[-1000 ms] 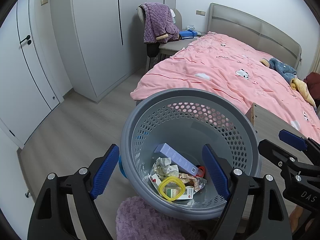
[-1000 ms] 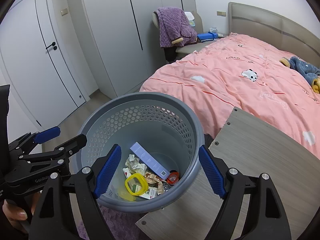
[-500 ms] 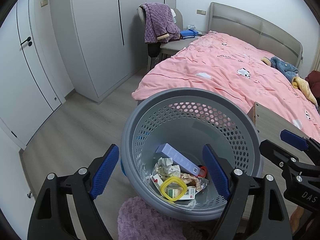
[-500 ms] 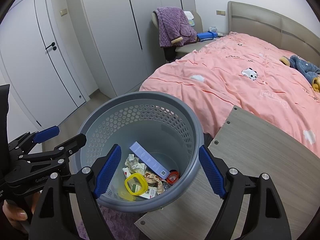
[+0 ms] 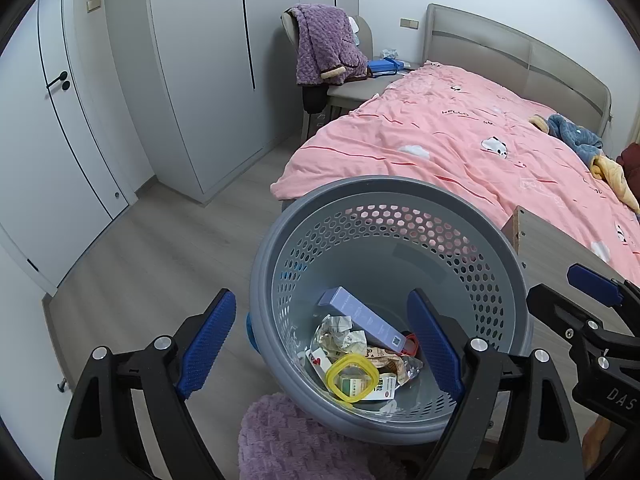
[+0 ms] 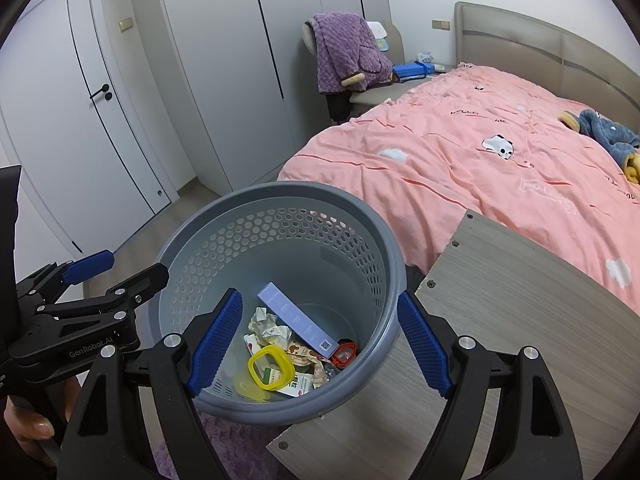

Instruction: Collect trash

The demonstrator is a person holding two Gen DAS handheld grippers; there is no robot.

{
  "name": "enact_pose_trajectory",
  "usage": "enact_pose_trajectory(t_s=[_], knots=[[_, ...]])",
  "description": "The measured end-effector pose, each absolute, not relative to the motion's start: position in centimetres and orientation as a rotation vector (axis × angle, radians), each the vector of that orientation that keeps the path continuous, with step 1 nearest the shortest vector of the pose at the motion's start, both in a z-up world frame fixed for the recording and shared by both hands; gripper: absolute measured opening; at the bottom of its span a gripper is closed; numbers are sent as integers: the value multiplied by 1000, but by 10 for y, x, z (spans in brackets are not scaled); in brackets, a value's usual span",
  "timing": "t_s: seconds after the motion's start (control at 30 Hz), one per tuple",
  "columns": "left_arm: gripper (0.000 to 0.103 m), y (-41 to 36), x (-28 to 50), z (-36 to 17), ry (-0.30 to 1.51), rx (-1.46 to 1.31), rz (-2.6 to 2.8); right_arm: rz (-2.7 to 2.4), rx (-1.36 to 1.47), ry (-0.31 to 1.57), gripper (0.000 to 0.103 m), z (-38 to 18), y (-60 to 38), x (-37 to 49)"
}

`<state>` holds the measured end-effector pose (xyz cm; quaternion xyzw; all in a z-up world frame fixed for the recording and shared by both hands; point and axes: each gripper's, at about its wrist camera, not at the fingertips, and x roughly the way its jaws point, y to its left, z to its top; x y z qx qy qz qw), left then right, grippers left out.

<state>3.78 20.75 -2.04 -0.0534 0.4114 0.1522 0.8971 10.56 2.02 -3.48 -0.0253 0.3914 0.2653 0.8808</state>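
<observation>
L tool [image 5: 320, 344] & R tool [image 6: 320, 344], both spread wide w/ nothing held, over round grey perforated plastic bin [image 6: 376, 240] w/ trash: yellow ring [image 6: 271, 366], lilac box [image 6: 294, 320], crumpled paper [image 6: 266, 326]; grey wood-grain counter [image 6: 520, 340] beside; pink-quilted bed [image 6: 500, 152] beyond.

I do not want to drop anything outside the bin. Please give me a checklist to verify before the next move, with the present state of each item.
1. Left gripper empty: ok, jaws wide open, nothing between them.
2. Right gripper empty: ok, open too.
3. Grey basket upright: cannot tell; it looks tilted in the left wrist view.
4. Trash inside the basket: ok, purple box, yellow ring and crumpled paper lie at the bottom.
5. Wooden table free of trash: ok on the visible part.
6. Trash elsewhere in the room: cannot tell.
</observation>
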Motion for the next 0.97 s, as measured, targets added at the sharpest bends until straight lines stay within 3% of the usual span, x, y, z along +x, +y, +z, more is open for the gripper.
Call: enact_pose_trajectory(t_s=[0.97], knots=[[83, 204, 38, -19, 856, -99, 324, 553, -51, 818, 78, -36, 19, 106]])
